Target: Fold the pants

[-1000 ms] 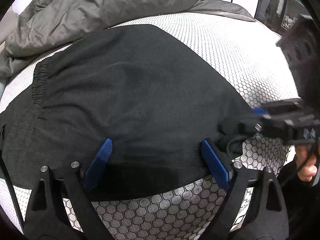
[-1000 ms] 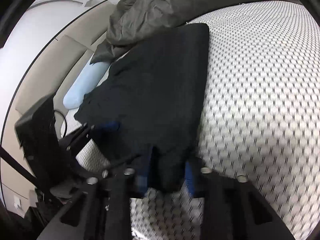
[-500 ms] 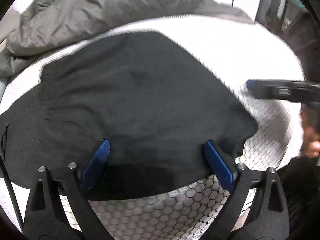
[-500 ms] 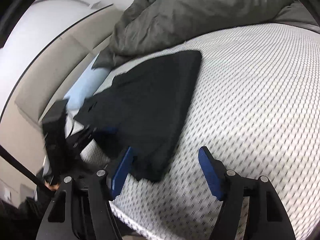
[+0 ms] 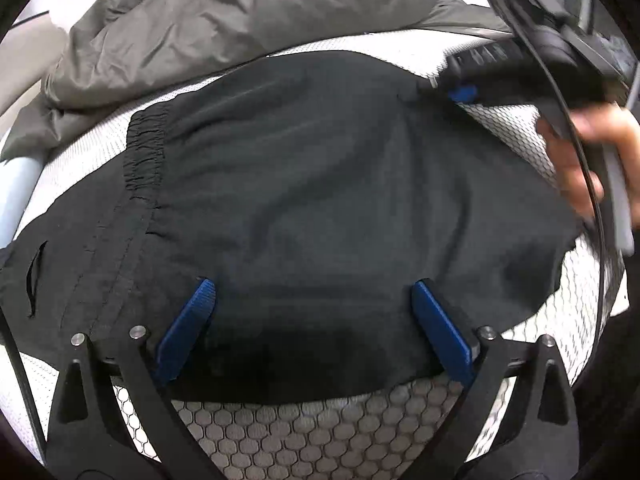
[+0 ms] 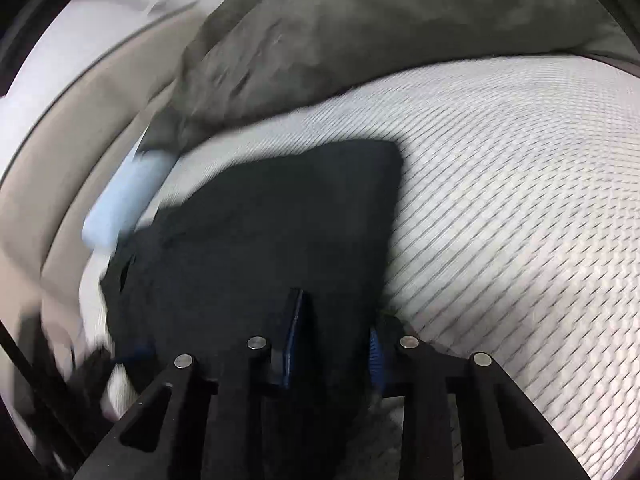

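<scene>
The black pants (image 5: 320, 200) lie folded on a white honeycomb-patterned mattress (image 5: 320, 436), with the elastic waistband (image 5: 144, 148) at the left. My left gripper (image 5: 316, 328) is open, its blue fingers (image 5: 188, 328) resting on the near edge of the pants. My right gripper (image 6: 332, 340) is shut on a fold of the pants (image 6: 280, 240) at their right edge. It also shows in the left wrist view (image 5: 460, 90) at the far right corner of the cloth, with the hand behind it.
A crumpled grey blanket (image 5: 240, 20) is heaped at the back of the mattress. A light blue pillow (image 6: 120, 204) lies at the left by a beige wall. The mattress edge runs close on the near right side.
My right gripper let go of the near right corner, opened, moved away to the far right corner, and has shut on the cloth there. My left gripper has stayed open in place.
</scene>
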### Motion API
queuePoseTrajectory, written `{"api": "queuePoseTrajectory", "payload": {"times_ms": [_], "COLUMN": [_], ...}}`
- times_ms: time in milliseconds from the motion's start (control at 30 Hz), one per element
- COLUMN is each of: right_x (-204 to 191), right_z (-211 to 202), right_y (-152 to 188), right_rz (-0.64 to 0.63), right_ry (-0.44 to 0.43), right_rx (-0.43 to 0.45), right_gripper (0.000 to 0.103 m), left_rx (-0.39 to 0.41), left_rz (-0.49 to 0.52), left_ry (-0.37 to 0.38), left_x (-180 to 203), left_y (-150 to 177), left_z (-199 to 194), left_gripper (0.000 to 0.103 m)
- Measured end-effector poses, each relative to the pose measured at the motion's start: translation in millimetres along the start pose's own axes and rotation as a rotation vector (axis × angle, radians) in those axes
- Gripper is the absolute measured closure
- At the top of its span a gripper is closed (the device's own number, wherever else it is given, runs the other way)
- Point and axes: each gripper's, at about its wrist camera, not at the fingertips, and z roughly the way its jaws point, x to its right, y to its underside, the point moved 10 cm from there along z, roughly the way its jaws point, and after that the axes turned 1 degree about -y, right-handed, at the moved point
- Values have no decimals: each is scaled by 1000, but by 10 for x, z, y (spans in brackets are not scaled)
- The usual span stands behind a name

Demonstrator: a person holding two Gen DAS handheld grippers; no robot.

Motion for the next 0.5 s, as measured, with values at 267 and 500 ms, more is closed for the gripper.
{"api": "queuePoseTrajectory", "payload": {"times_ms": [267, 500], "right_x": [172, -976], "right_z": [-383, -450], "right_y": [-138, 370], "right_rz": [143, -325], "right_ry": [17, 3], "right_rx": [59, 35], "right_gripper": [55, 54], "left_rx": [49, 60], "left_rz": [-118, -246], "left_ry": [78, -53], "left_x": [-207, -831], "left_y": [-19, -2], "left_z": [-263, -132], "left_gripper": [5, 6]}}
